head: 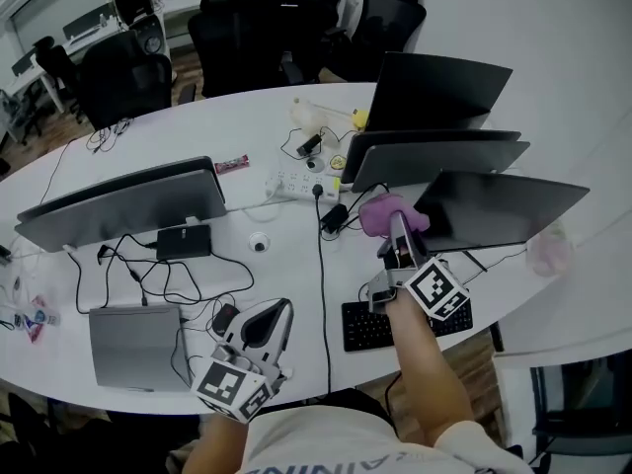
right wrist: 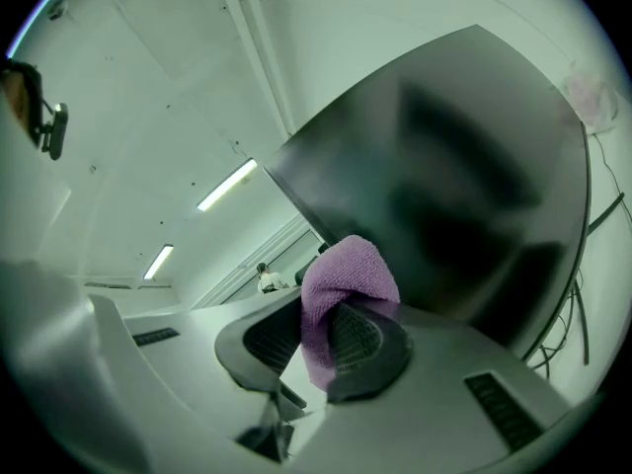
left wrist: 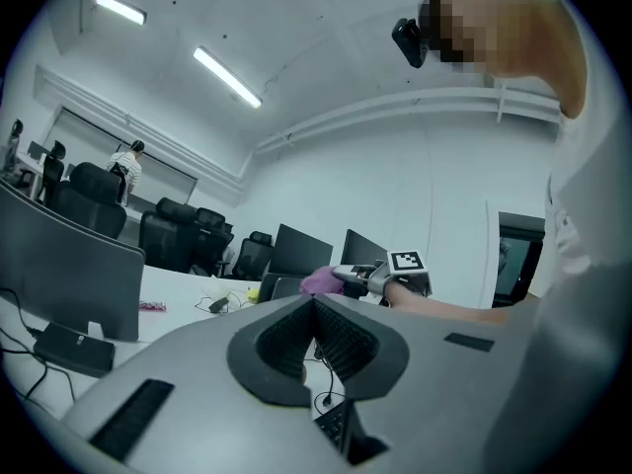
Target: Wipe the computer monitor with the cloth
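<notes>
A white curved desk (head: 286, 270) is carrying a wide monitor (head: 118, 205) at its left and three monitors (head: 494, 210) at its right. A power strip (head: 301, 183), keyboard (head: 370, 326), grey laptop (head: 133, 346) and tangled cables (head: 320, 284) are lying between them.

- Ceiling strip lights (left wrist: 227, 77) give bright, even light; the white table (head: 232, 126) shows only faint shadows.
- Both gripper views bulge and go black at the corners.
- The right gripper view looks greenish: cloth (right wrist: 341, 275) sharp, monitor (right wrist: 464, 166) carrying dull, smeared reflections.
</notes>
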`<state>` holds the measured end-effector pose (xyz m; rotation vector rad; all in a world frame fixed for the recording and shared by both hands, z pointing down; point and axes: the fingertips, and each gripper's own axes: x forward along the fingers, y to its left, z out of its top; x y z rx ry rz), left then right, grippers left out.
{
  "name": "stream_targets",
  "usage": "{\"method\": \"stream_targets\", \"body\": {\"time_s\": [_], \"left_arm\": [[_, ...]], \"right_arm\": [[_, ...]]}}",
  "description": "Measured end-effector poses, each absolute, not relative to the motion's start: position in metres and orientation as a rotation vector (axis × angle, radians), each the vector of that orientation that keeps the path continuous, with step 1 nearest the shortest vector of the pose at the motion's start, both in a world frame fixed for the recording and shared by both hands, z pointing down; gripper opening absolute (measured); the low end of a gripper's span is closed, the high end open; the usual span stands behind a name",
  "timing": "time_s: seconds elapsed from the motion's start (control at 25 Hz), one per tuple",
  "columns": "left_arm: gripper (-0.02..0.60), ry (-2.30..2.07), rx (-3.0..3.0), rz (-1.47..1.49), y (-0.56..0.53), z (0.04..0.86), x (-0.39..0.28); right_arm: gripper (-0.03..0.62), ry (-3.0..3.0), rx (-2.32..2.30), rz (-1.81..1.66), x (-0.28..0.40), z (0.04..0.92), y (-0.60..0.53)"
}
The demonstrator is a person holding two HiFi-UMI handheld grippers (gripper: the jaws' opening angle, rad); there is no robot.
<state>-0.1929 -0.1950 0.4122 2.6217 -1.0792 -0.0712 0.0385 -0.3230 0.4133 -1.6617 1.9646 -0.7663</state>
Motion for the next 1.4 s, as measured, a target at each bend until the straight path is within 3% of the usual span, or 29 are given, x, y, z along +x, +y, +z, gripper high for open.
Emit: {"method": "stream_targets", "body": {"time_s": [0.84, 1.4], "left_arm": [[0.005, -1.074, 2.657, -0.164, -0.180, 0.388, -0.203], [0.005, -0.989, 2.690, -0.173, -0.182, 0.390, -0.200]], "right_arm": [[0.054, 1.924, -1.547, -0.487, 0.048, 0.287, -0.312], [0.055, 2.107, -1.758, 0.104, 0.076, 0.195, -0.308]]}}
